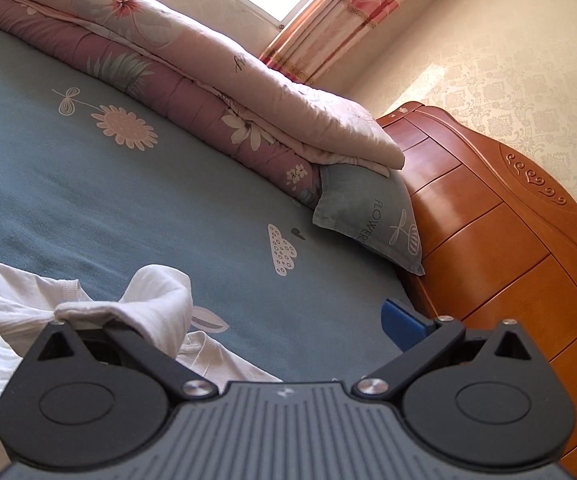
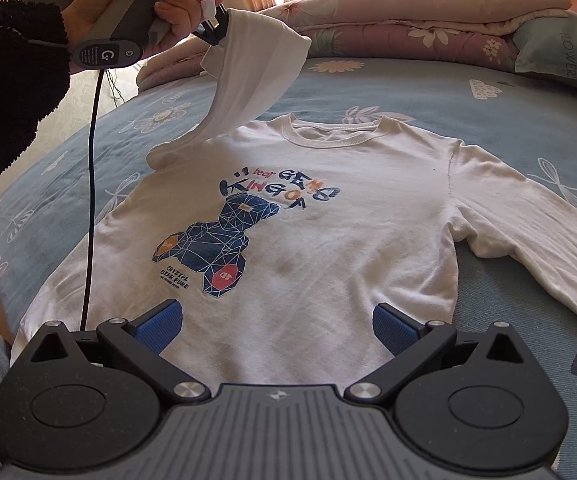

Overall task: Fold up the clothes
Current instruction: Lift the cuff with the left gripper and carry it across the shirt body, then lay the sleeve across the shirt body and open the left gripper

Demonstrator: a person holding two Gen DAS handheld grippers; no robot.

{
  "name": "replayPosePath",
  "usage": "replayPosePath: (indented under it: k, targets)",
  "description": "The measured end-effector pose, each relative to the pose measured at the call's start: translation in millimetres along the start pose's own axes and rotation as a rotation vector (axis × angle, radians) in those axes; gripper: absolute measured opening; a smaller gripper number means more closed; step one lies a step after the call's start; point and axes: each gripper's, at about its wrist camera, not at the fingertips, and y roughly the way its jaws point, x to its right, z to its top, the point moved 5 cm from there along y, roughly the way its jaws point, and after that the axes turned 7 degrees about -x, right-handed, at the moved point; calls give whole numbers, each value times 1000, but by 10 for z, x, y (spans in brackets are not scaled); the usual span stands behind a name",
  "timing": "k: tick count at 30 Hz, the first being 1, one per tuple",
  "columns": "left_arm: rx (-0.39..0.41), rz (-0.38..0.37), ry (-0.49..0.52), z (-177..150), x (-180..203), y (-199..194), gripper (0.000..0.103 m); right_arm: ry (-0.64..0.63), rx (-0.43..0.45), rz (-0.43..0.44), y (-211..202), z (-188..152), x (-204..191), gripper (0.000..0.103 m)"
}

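Note:
A white long-sleeved shirt (image 2: 328, 208) with a blue bear print lies face up on the blue bed sheet (image 2: 428, 96). One sleeve (image 2: 248, 80) is lifted off the bed and hangs from my left gripper (image 2: 213, 30), which a hand holds up at the far left. In the left wrist view that sleeve (image 1: 156, 300) drapes over the left finger and hides its pad, while the right pad (image 1: 404, 326) stands far away, so the left gripper (image 1: 244, 320) is open. My right gripper (image 2: 278, 322) hovers open over the shirt's lower hem. The other sleeve (image 2: 528, 240) lies flat.
Folded pink and mauve quilts (image 2: 428, 20) and a blue pillow (image 2: 560, 52) lie along the far side of the bed. A wooden headboard (image 1: 508, 240) stands beside them. A black cable (image 2: 90, 200) hangs from the left gripper across the shirt's left edge.

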Motion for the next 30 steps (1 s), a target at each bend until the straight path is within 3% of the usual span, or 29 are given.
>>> replayPosePath:
  k: [16, 20, 23, 26, 30]
  targets:
    - [-171, 17, 3, -612, -265, 584, 102, -16, -35, -18, 74, -47, 14, 103]
    - [-225, -14, -11, -841, -354, 715, 102, -17, -53, -28, 113, -65, 25, 103]
    - [-312, -27, -22, -1076, -435, 865, 102, -18, -70, -35, 154, -84, 40, 103]
    - [-311, -42, 7, -1193, -442, 858, 102, -14, -88, -45, 199, -89, 58, 103]
    - [-359, -106, -59, -1213, -476, 656, 102, -12, -98, -48, 233, -94, 61, 103]
